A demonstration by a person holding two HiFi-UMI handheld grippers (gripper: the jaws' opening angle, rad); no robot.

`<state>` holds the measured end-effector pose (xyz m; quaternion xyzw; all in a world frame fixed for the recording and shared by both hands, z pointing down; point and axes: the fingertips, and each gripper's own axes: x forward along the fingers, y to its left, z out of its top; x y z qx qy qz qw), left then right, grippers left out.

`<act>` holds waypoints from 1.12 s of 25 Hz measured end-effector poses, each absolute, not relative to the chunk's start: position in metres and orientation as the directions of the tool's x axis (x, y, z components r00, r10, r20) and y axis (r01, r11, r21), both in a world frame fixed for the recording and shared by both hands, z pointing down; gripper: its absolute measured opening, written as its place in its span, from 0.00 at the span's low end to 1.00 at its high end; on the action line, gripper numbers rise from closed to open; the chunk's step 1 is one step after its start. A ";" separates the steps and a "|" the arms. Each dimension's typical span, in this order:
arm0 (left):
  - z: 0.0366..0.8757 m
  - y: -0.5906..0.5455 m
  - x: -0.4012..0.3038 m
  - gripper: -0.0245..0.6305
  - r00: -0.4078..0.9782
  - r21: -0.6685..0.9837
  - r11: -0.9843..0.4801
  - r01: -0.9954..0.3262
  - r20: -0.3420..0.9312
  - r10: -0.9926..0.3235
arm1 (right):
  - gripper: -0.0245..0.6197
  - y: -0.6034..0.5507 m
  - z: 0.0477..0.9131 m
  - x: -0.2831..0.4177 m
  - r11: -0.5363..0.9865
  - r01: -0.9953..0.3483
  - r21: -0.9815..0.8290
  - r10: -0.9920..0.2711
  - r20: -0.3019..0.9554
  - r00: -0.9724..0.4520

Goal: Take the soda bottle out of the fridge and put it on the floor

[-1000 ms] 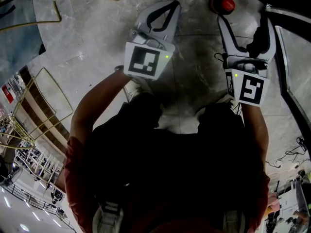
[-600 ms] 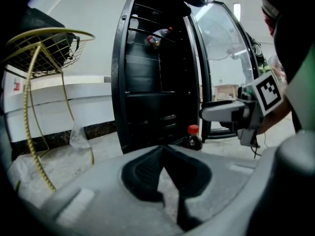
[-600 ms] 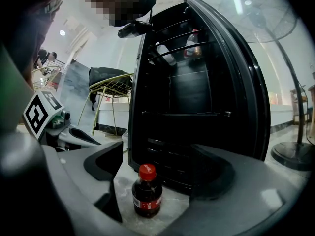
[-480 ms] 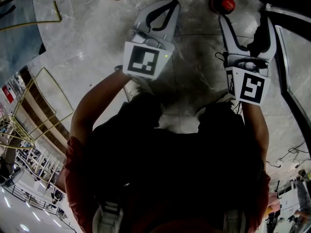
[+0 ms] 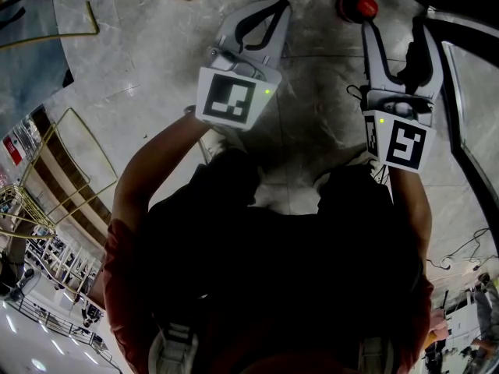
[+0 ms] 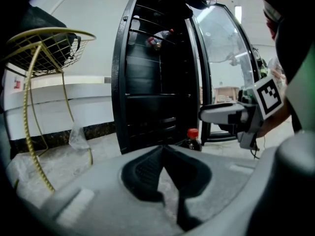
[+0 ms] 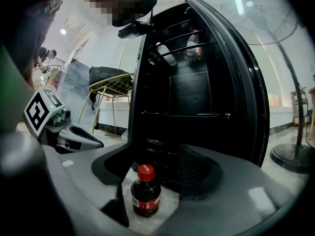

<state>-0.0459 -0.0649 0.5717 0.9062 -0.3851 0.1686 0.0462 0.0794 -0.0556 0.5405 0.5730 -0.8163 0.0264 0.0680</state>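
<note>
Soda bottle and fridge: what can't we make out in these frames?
Soda bottle: label print too small in the right gripper view; head view shows mostly its red cap from above; left gripper view hides its lower half behind the left gripper.
Fridge top-shelf items: small, dim, behind wire; unidentifiable.
Lower fridge shelves: too dark to tell contents.

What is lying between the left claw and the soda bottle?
Only bare stone floor: the head view shows nothing else between the left claw and the soda bottle, and the left gripper view agrees.
</note>
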 end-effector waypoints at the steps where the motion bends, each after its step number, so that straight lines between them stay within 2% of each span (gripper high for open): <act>1: 0.571 -0.065 -0.046 0.04 0.647 -0.046 -0.700 -0.713 0.340 -0.682 | 0.47 -0.056 0.541 0.079 0.343 -0.939 0.035 -0.931 0.142 -0.335; 8: 0.569 -0.066 -0.045 0.04 0.650 -0.045 -0.700 -0.713 0.332 -0.684 | 0.30 -0.054 0.535 0.079 0.343 -0.939 0.033 -0.933 0.125 -0.336; 16: 0.561 -0.066 -0.043 0.04 0.658 -0.050 -0.705 -0.708 0.318 -0.683 | 0.04 -0.053 0.531 0.080 0.337 -0.942 0.014 -0.936 0.119 -0.333; 28: 0.555 -0.068 -0.041 0.04 0.664 -0.067 -0.711 -0.700 0.303 -0.683 | 0.04 -0.054 0.534 0.083 0.337 -0.941 -0.010 -0.933 0.131 -0.335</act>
